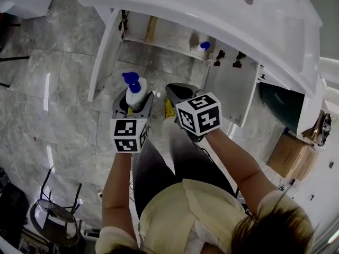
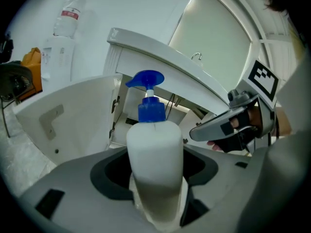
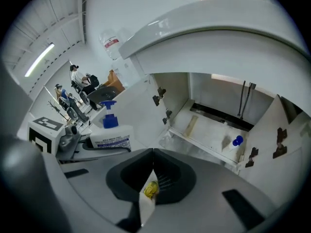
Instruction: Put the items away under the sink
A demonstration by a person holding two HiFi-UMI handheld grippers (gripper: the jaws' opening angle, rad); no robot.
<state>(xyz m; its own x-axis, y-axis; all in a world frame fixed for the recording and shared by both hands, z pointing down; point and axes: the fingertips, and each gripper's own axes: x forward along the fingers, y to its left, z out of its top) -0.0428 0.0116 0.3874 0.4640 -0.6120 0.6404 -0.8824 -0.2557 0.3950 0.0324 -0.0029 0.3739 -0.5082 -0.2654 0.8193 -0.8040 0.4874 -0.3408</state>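
My left gripper [image 1: 135,102] is shut on a white pump bottle [image 2: 154,149] with a blue pump head [image 1: 131,80], held upright in front of the open cabinet under the sink [image 1: 175,49]. My right gripper [image 1: 175,97] is shut on a thin white packet [image 3: 147,195] with a yellow mark, pinched edge-on between its jaws. In the right gripper view the cabinet floor [image 3: 209,135] lies ahead, and a small white bottle with a blue cap [image 3: 235,144] stands on it at the right. The pump bottle [image 3: 111,132] shows to the left there.
Both cabinet doors stand open: the left door [image 1: 101,52] and the right door [image 1: 233,86]. The white basin [image 1: 212,9] overhangs the cabinet. Pipes [image 3: 243,98] hang at the cabinet's back. A cardboard box [image 1: 288,155] sits on the marble floor at the right.
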